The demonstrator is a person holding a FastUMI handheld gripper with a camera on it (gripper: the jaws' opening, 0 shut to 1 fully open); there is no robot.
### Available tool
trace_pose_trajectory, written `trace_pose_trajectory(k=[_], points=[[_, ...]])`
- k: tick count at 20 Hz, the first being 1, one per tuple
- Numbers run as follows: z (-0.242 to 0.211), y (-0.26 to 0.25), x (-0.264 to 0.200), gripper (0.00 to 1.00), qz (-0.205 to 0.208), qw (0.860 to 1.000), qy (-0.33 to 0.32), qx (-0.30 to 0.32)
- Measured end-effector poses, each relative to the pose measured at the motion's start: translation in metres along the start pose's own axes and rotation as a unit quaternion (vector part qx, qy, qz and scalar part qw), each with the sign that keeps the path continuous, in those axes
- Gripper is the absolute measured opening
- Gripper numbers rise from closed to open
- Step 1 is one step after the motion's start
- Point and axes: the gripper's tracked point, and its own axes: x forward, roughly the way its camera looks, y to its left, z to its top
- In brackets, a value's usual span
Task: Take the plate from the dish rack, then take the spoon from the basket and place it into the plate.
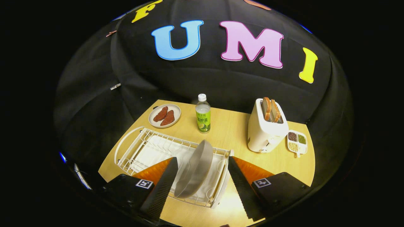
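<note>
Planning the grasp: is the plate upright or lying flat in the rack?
Upright, leaning a bit: the plate stands on edge in the rack, between the open tool fingers, untouched.

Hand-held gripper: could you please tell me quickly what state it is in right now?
Hand-held gripper: open, holding nothing; the plate stands between its fingers, ungripped.

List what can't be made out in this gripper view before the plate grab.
- Grey round plate standing in the white wire dish rack: its lower edge and the slot holding it are hard to separate from the wires. It sits between the open gripper fingers, untouched.
- Contents of the white three-compartment tray beside the white toaster: too small to identify.
- Near end of the rack: covered by the fingers.
</note>
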Motion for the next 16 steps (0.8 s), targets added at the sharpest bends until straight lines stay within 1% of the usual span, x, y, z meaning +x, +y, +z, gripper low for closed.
trace_pose_trajectory(k=[5,7,9,10,12,15,16], points=[[-0.017,0.001,0.038,0.98,-0.018,0.998,0.042,0.03],[-0.022,0.001,0.05,0.91,-0.031,0.998,0.051,0.029],[-0.029,0.002,0.059,0.83,-0.041,0.997,0.066,0.03],[-0.035,0.003,0.063,0.66,-0.049,0.995,0.077,0.029],[-0.04,-0.001,0.065,0.45,-0.071,0.993,0.092,0.025],[-0.051,-0.005,0.064,0.4,-0.094,0.985,0.139,0.046],[-0.053,-0.008,0.064,0.36,-0.1,0.982,0.15,0.053]])
